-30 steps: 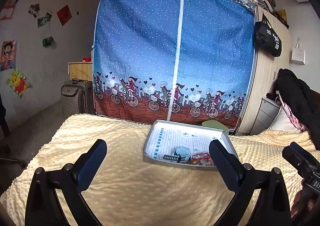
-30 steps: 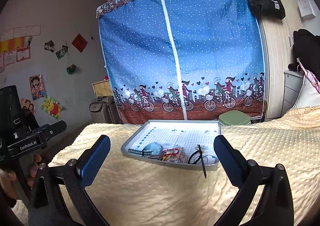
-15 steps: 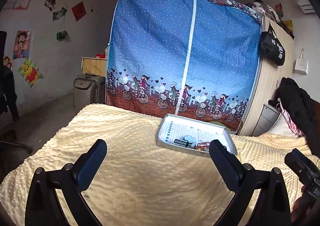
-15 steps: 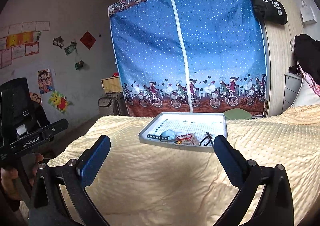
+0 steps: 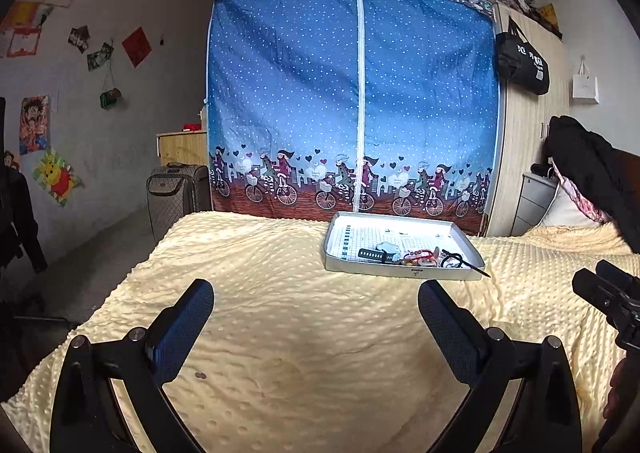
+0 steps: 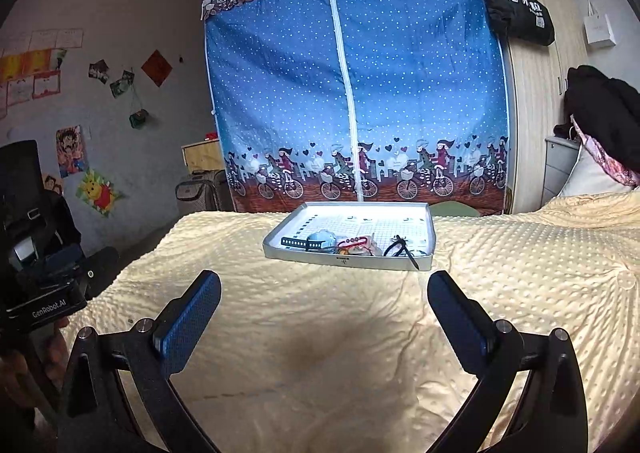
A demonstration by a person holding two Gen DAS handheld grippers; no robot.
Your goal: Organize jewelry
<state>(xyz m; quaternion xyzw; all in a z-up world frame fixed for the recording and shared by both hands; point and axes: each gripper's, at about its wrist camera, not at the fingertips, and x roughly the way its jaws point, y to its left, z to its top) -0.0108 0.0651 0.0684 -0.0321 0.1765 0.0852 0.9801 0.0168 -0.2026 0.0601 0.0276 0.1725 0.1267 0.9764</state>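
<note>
— Jewelry (image 6: 352, 244) sits heaped along the near edge of the tray (image 6: 431, 229) on the bed (image 6: 320, 333); single pieces are too small to tell apart.

— And the grippers?

— Left hand-held gripper (image 5: 316, 307) and right hand-held gripper (image 6: 325, 299) both released, empty, well short of the tray. A blue fabric wardrobe (image 6: 352, 85) stands behind.
</note>
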